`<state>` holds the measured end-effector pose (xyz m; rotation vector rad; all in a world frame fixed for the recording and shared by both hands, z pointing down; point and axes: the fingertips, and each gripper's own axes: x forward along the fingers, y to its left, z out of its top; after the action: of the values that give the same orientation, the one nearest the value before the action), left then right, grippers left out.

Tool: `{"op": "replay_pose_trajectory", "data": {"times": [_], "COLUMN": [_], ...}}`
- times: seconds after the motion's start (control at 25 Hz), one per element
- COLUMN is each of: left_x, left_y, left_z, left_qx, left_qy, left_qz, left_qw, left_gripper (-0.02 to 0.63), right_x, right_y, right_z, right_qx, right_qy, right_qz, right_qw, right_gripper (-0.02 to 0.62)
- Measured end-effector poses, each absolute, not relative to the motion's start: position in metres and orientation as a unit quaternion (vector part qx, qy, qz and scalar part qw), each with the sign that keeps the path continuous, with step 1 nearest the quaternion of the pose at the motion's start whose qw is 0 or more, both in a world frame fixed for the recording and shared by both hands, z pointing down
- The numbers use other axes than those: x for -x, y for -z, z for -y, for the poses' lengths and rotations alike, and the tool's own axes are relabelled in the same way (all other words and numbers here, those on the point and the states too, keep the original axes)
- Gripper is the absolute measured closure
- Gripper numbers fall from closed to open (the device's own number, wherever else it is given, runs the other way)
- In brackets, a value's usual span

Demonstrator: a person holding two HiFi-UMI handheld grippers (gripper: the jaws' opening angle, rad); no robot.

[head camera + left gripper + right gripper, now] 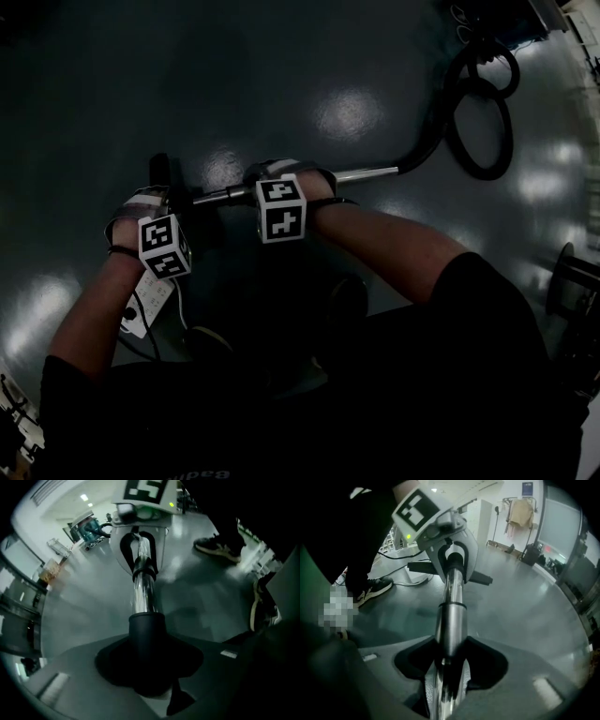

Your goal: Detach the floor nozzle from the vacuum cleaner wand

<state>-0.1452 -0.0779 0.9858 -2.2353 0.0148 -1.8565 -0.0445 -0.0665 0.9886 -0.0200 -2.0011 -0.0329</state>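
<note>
The vacuum's chrome wand point(361, 173) lies level above the dark floor. At its left end, the black floor nozzle point(161, 173) is barely visible in the dim light. My left gripper point(173, 211) points down and is shut on the nozzle's black neck point(146, 637), which fills the left gripper's point(149, 677) jaws. My right gripper point(281, 192) is close beside it to the right, shut on the chrome tube point(451, 616). In the right gripper view the tube runs between the right gripper's point(449, 677) jaws up to the left gripper, and the nozzle head point(480, 579) sticks out behind it.
A black hose point(483, 112) loops on the floor at the upper right. A white power strip point(145, 305) with a cable lies by my left forearm. The person's shoes point(220, 548) stand close by. A cart point(89, 529) and hanging coats point(518, 513) are far off.
</note>
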Motion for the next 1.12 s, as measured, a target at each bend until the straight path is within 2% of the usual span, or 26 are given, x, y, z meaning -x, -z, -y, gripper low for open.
{"op": "replay_pose_trajectory", "data": {"times": [0.04,0.12,0.28,0.32,0.36,0.4,0.44,0.48,0.6,0.64,0.68,0.72,0.8,0.92,1.12], "left_x": [0.147,0.146,0.147,0.146,0.145,0.143,0.144,0.146,0.163,0.167,0.169,0.167,0.161,0.167,0.184], "left_y": [-0.987,-0.987,-0.973,-0.968,-0.964,-0.962,-0.965,-0.969,-0.989,-0.992,-0.995,-0.995,-0.997,-1.015,-1.046], "left_z": [0.083,0.081,0.052,0.048,0.046,0.048,0.052,0.057,0.074,0.079,0.082,0.083,0.082,0.08,0.08], "left_qx": [0.756,0.771,0.804,0.806,0.81,0.817,0.824,0.827,0.778,0.756,0.748,0.754,0.781,0.773,0.714], "left_qy": [0.643,0.633,0.555,0.529,0.509,0.502,0.511,0.533,0.617,0.629,0.63,0.622,0.604,0.622,0.682], "left_qz": [-0.01,-0.001,0.061,0.069,0.072,0.068,0.062,0.056,0.061,0.063,0.06,0.052,0.023,-0.003,0.027], "left_qw": [0.127,0.066,-0.204,-0.257,-0.282,-0.274,-0.235,-0.17,0.1,0.167,0.201,0.202,0.158,0.122,0.155], "left_gripper": [0.449,0.457,0.459,0.459,0.459,0.459,0.459,0.46,0.46,0.46,0.46,0.46,0.46,0.459,0.459], "right_x": [0.045,0.045,0.048,0.048,0.048,0.048,0.047,0.046,0.037,0.034,0.032,0.031,0.03,0.032,0.029], "right_y": [-0.989,-0.99,-0.989,-0.988,-0.987,-0.987,-0.987,-0.988,-0.996,-0.999,-1.0,-1.002,-1.004,-1.012,-1.033], "right_z": [0.07,0.072,0.064,0.064,0.064,0.065,0.066,0.067,0.066,0.065,0.065,0.065,0.065,0.059,0.039], "right_qx": [0.004,-0.001,0.007,0.007,0.007,0.006,0.006,0.006,0.009,0.01,0.01,0.01,0.008,0.011,0.034], "right_qy": [0.015,0.021,0.056,0.06,0.06,0.056,0.052,0.048,0.032,0.028,0.025,0.024,0.023,0.021,0.024], "right_qz": [0.841,0.838,0.84,0.842,0.844,0.845,0.846,0.845,0.836,0.833,0.831,0.831,0.829,0.823,0.805], "right_qw": [0.541,0.545,0.539,0.536,0.533,0.532,0.531,0.533,0.548,0.552,0.555,0.556,0.558,0.567,0.592], "right_gripper": [0.402,0.402,0.4,0.4,0.4,0.4,0.4,0.4,0.399,0.399,0.399,0.399,0.399,0.397,0.397]}}
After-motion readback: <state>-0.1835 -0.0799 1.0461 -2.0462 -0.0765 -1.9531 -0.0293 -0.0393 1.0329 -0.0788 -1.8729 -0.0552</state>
